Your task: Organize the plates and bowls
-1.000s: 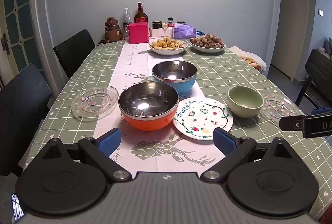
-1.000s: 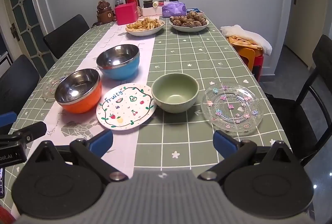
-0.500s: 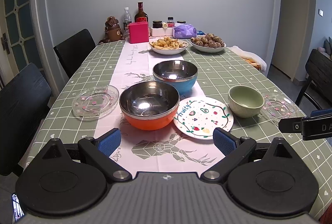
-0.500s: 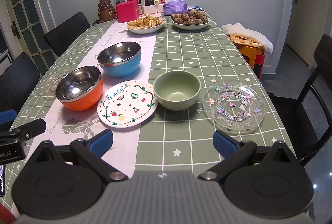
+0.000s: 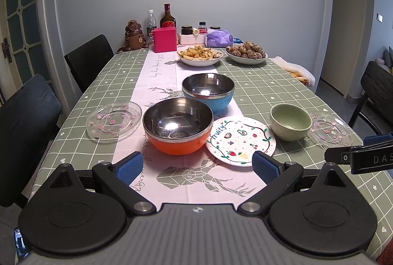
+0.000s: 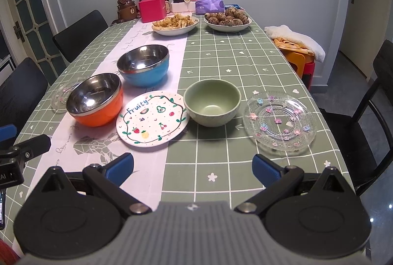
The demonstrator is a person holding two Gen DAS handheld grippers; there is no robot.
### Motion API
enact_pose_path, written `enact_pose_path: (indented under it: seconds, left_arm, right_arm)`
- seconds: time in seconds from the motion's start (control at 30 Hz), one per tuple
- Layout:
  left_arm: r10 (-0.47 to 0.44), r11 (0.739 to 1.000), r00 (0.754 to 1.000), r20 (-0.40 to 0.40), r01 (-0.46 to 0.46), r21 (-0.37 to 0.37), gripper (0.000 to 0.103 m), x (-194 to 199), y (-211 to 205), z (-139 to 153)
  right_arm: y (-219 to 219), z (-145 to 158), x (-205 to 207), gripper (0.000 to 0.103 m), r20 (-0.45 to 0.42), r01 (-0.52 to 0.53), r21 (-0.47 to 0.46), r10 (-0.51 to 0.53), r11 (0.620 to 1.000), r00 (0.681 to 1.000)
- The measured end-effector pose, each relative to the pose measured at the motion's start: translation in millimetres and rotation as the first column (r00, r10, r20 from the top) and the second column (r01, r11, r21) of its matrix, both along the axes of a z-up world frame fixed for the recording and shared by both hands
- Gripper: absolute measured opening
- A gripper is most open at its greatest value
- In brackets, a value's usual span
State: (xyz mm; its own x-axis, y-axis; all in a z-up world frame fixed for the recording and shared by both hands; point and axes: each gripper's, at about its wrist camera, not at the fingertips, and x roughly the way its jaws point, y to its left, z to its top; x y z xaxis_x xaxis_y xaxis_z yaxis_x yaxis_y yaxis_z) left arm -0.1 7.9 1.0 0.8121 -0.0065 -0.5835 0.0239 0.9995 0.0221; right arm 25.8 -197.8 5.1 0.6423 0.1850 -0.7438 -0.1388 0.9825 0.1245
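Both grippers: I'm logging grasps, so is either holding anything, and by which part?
Nothing is held. The left gripper and right gripper are open, short of the dishes.

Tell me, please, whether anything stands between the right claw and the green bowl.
Nothing visible does. The right claw is open above bare tablecloth, and the green bowl sits straight ahead. The fruit plate lies to the bowl's left and the glass plate to its right, both beside the path.

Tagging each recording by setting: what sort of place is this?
Most likely a home dining room: a long table under a green checked tablecloth, black dining chairs alongside, and served food in dishes at its far end.
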Motion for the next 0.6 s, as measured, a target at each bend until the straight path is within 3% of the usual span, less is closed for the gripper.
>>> enact_pose_path:
  seconds: [0.6]
  left_arm:
    - [0.001, 1.0, 1.0, -0.001, -0.001, 0.0, 0.103, -0.3, 1.1, 0.2]
  right_arm:
    - [1.8, -0.5, -0.3, 0.1, -0.001, -0.004, 0.002, 0.004, 1.0, 1.0]
